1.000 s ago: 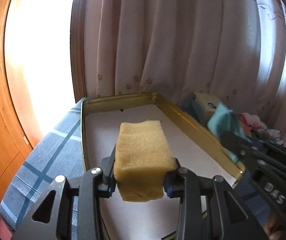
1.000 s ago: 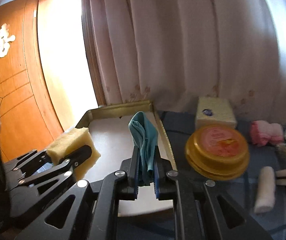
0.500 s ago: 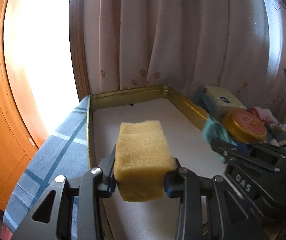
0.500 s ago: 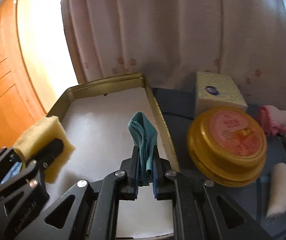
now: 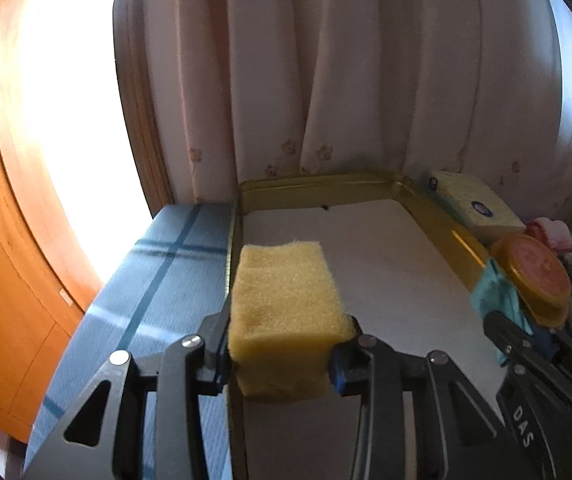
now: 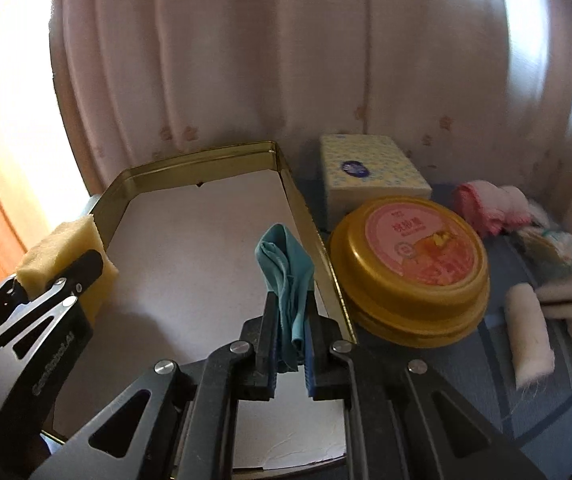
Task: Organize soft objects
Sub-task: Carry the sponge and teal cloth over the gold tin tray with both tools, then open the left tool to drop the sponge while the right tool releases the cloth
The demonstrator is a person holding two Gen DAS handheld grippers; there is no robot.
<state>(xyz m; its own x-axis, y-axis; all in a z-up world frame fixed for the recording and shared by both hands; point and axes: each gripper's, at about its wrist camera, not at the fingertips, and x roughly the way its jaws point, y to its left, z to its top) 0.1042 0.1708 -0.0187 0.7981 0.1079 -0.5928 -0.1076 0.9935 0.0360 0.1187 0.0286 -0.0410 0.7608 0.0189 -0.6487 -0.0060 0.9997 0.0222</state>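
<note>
Two grippers, both loaded. Our left gripper (image 5: pixel 282 356) clamps yellow sponge (image 5: pixel 286 312), held over left rim of gold tin tray (image 6: pixel 190 160). Our right gripper (image 6: pixel 290 354) pinches teal cloth (image 6: pixel 286 272) upright, above tray's white floor near right wall. Beyond the wall on blue tablecloth (image 5: pixel 158 280): round gold tin (image 6: pixel 410 272), tissue box (image 6: pixel 370 172), pink cloth (image 6: pixel 490 204), white roll (image 6: pixel 528 336).
</note>
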